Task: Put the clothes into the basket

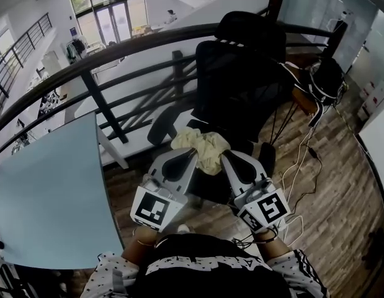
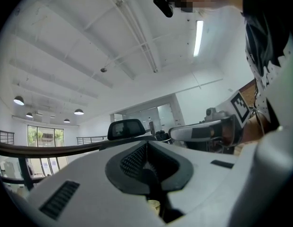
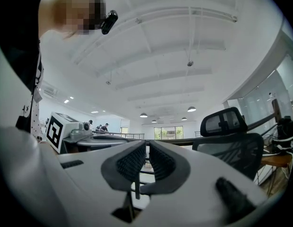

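Observation:
A crumpled pale yellow garment [image 1: 205,146] hangs in the air between the tips of my two grippers, in front of a black office chair [image 1: 241,73]. My left gripper [image 1: 184,158] holds its left edge and my right gripper [image 1: 231,161] its right edge, both with jaws together. In the left gripper view the left gripper [image 2: 147,149] is shut, and a bit of the pale garment [image 2: 154,205] shows under the jaws. In the right gripper view the right gripper [image 3: 146,149] is shut with a thin dark strip [image 3: 136,183] hanging below. No basket is in view.
A light blue table [image 1: 49,191] lies to my left. A dark curved railing [image 1: 117,51] runs across ahead, behind the chair. Cables [image 1: 303,166] trail over the wooden floor on the right, near a desk [image 1: 306,98] with a dark bag.

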A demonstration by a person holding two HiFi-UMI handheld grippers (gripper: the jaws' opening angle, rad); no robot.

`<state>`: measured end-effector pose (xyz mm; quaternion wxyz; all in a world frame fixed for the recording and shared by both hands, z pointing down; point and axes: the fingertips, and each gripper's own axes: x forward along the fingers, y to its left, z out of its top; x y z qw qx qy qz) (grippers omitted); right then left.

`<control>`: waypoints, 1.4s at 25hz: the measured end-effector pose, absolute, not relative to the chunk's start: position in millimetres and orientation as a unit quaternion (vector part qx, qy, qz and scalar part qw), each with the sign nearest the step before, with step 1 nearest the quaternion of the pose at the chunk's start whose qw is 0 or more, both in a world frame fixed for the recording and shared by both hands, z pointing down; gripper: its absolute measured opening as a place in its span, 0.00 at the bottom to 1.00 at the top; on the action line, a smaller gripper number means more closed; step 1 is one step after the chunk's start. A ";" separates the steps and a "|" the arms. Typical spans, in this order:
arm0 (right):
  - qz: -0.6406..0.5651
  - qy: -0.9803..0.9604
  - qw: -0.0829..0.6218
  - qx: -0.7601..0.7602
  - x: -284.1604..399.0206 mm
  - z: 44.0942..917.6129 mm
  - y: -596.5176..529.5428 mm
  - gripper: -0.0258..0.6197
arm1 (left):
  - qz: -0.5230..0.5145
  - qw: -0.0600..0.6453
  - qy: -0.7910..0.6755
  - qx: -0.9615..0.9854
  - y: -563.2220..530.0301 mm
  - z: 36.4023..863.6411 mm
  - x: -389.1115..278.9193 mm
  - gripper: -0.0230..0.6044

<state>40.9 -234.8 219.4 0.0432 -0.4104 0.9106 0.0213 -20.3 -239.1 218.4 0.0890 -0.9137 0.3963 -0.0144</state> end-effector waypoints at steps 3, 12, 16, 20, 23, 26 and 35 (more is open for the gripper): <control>0.021 0.910 0.041 -0.413 31.4 220.1 -241.3 0.09 | -0.018 0.096 0.394 -0.914 -245.7 220.1 -30.3 0.06; 0.021 0.905 0.030 -0.424 2.3 226.0 -257.4 0.09 | -0.007 0.088 0.388 -0.918 -264.0 223.8 -60.3 0.06; 0.013 0.902 0.025 -0.431 -1.7 231.9 -258.5 0.09 | -0.006 0.079 0.383 -0.920 -268.3 229.8 -65.4 0.06; 0.009 0.900 0.024 -0.434 1.3 235.9 -259.4 0.09 | -0.009 0.072 0.378 -0.923 -267.9 236.0 -61.7 0.06; 0.005 0.903 0.024 -0.430 0.5 239.7 -266.8 0.09 | -0.012 0.067 0.382 -0.922 -274.1 240.6 -61.8 0.06; -0.001 0.908 0.021 -0.419 0.5 243.0 -277.2 0.09 | -0.016 0.063 0.391 -0.918 -283.0 243.1 -61.6 0.06; -0.006 0.919 0.018 -0.393 17.7 242.5 -311.3 0.09 | -0.017 0.059 0.421 -0.905 -313.1 241.7 -48.0 0.06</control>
